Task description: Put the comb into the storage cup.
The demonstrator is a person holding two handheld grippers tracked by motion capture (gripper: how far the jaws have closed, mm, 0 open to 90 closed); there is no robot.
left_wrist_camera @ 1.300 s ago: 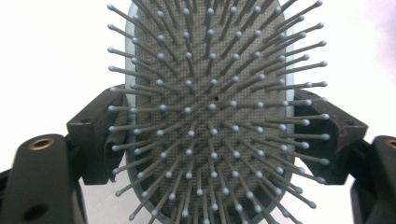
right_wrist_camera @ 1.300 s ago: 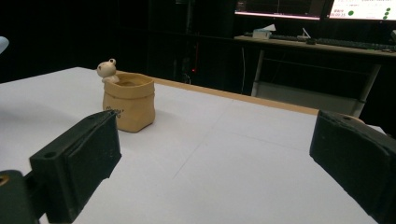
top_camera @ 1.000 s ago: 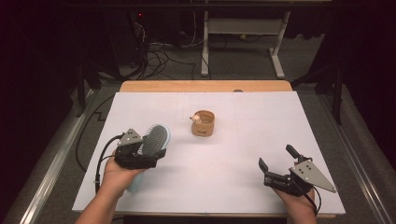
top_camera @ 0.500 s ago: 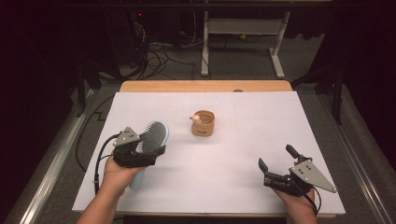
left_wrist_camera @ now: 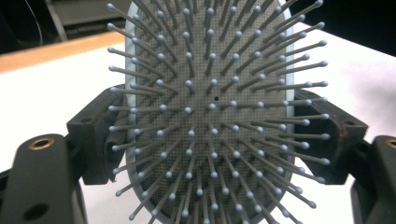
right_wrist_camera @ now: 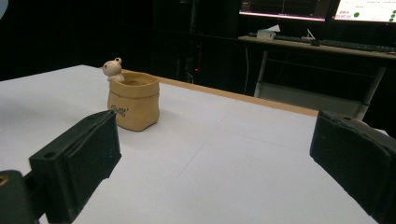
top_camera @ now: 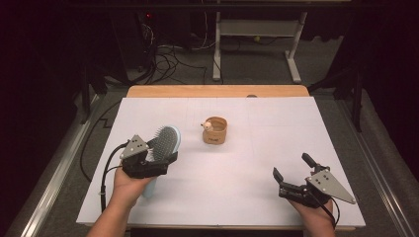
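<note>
Nothing has shifted since the earlier high-view frames: both hands sit where they were, and the hairbrush (top_camera: 165,140) is at the same tilt in the left gripper (top_camera: 148,160). That gripper's jaws stand fairly wide but are clamped on the brush, pressing its pale blue rim from either side, as the left gripper view shows with the bristle pad (left_wrist_camera: 212,107) facing the camera. The brush is lifted off the white table sheet (top_camera: 247,168), near its left edge, with the handle hanging down past the person's left hand (top_camera: 129,183).

The right gripper (top_camera: 289,183) rests low near the front right corner, jaws spread wide with nothing between them (its own view looks straight across the sheet at the pot).

As a judgement, the pick-up is done and the placing is left. The small tan pot (top_camera: 215,131), shaped like a sack with a little bear figure (right_wrist_camera: 112,68) on its rim, looks the likely goal, though I cannot tell from here whether its mouth would take the handle.

Room is generous: bare sheet lies between brush and pot, and between pot and right gripper. The sheet's left edge is close beside the left hand, and the wooden table edge (top_camera: 217,91) runs well behind the pot.
</note>
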